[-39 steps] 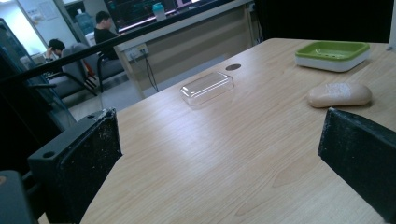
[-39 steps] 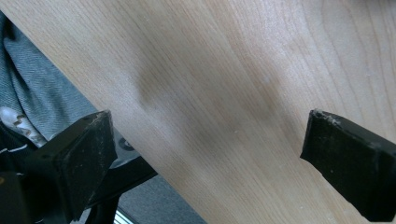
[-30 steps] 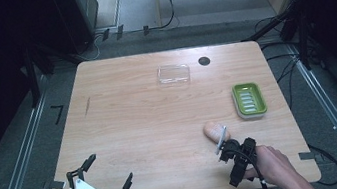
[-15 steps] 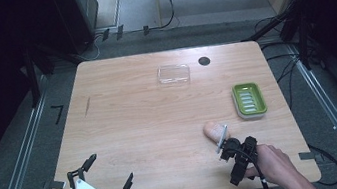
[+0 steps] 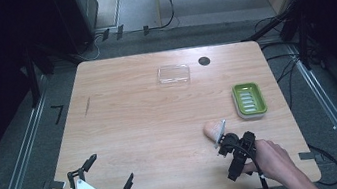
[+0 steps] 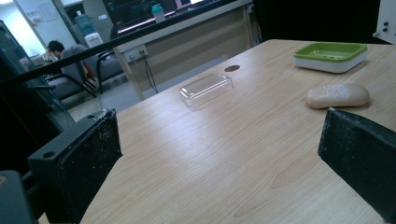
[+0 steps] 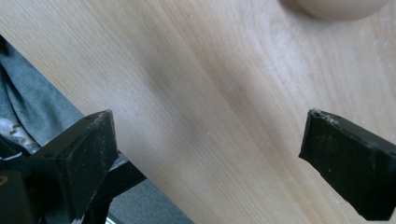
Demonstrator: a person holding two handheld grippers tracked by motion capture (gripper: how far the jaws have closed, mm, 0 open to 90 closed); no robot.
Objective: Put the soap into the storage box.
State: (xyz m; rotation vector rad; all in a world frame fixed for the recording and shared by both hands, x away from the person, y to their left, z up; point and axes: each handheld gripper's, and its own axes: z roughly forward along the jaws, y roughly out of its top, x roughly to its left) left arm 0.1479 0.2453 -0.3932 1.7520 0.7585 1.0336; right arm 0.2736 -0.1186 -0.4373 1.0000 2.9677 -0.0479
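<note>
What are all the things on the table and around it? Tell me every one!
Bar of soap: one, peach-beige, oval, near the table's right front, just ahead of the right gripper.
Soap dish: one, green and ridged on a white base, right side of the table, beyond the soap.
Clear plastic lid: one, see-through, rectangular, far middle of the table.
Round cable hole: one, dark, right of the lid.
Wooden table: one, light wood.
Cables: several, black, on the grey floor behind the table.
Left gripper: one, black with a grey plate, front left edge, jaws open.
Right gripper: one, black, jaws open, nothing between them.
Hand: one, holding the right gripper.
</note>
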